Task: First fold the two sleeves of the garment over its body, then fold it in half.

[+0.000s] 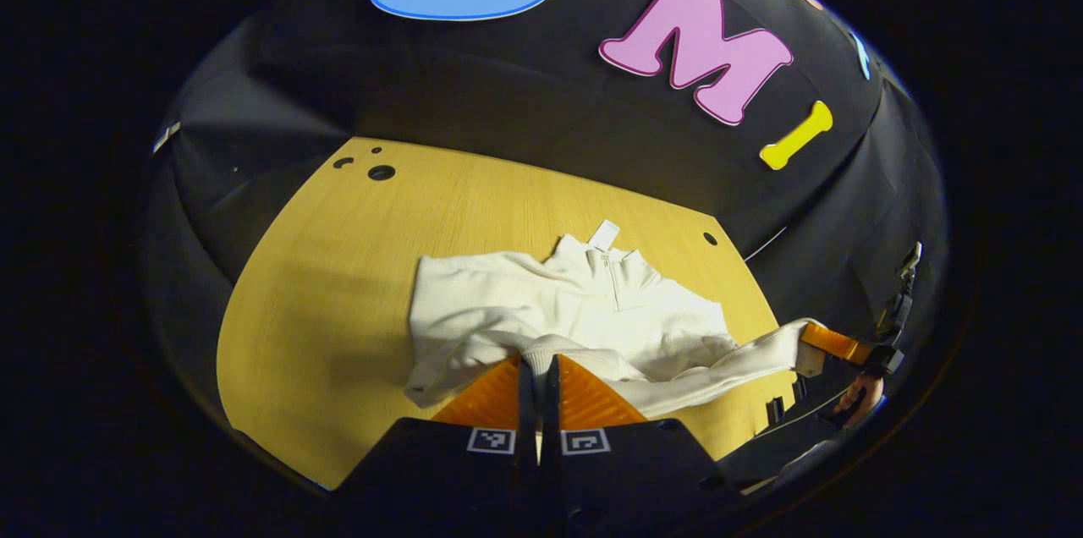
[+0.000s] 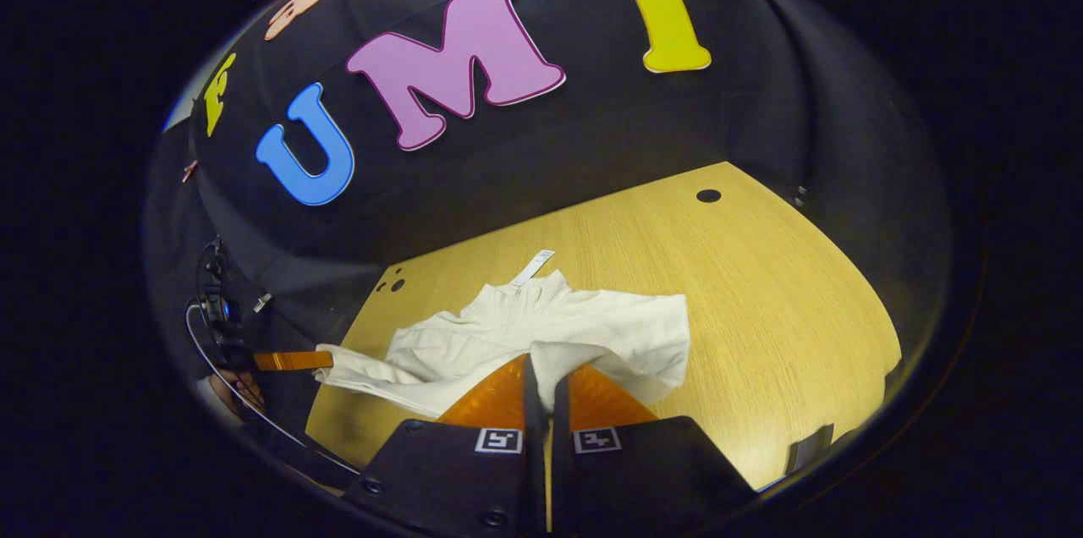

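Observation:
A cream zip-neck garment [image 1: 592, 301] [image 2: 592, 322] lies on the wooden table [image 1: 338, 267] [image 2: 761, 284], collar and tag toward the booth wall. My left gripper [image 1: 539, 365] is shut on a ribbed sleeve cuff [image 1: 550, 348] right in front of its camera. My right gripper [image 2: 541, 369] is likewise shut on the other sleeve's cuff [image 2: 546, 352]. In the left gripper view the right gripper [image 1: 833, 343] is at the far right, with its sleeve [image 1: 744, 360] stretched out toward it. In the right gripper view the left gripper [image 2: 292, 360] shows at the far left, holding a sleeve end [image 2: 338, 359].
Round cable holes [image 1: 381, 172] [image 2: 708, 195] mark the table's far corners. Bare wood lies left of the garment in the left gripper view and right of it in the right gripper view. A hand [image 1: 859, 398] holds the far gripper beyond the table edge.

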